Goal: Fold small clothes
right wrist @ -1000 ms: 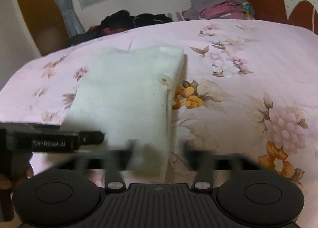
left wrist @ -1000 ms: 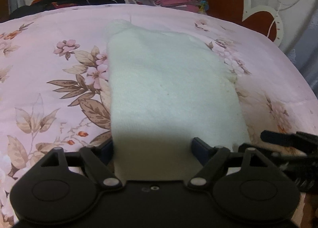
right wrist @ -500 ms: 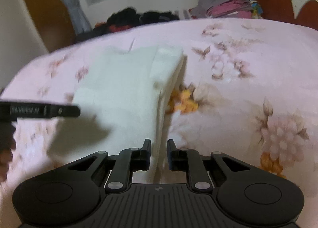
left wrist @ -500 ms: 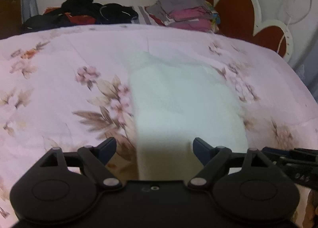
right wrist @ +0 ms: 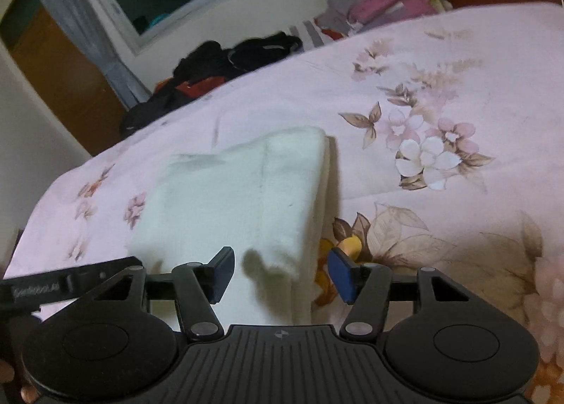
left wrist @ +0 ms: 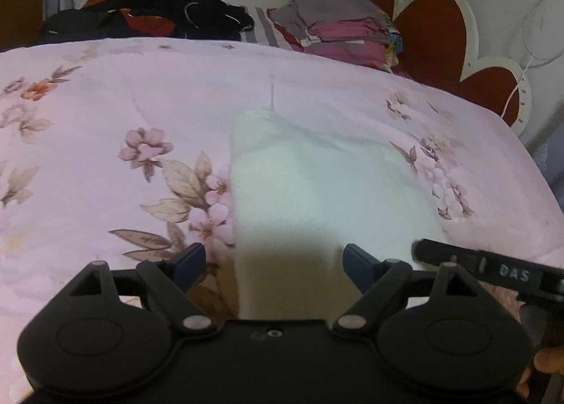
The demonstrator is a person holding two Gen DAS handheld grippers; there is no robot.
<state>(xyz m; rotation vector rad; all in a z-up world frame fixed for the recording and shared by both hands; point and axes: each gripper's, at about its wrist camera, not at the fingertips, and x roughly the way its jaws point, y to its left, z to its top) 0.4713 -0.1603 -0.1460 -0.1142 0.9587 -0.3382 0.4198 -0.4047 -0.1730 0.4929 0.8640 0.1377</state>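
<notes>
Garment: white folded cloth (left wrist: pixel 328 192) flat on pink floral bedspread (left wrist: pixel 88 164), near edge toward both grippers.
Left gripper (left wrist: pixel 274 261): jaws spread wide, holding nothing.
Right gripper (right wrist: pixel 280 272): jaws apart, cloth's corner between them, ungripped.
Background: folded clothes stack (left wrist: pixel 345 30) beyond bedspread.

The right tongs (right wrist: pixel 280 272) stand spread wide above the near end of a folded white garment (right wrist: pixel 239 199), gripping nothing. It lies on the floral bed (right wrist: pixel 440 87). Dark clothes (right wrist: pixel 218 66) and a folded stack (right wrist: pixel 384 2) sit along the bed's far edge.
</notes>
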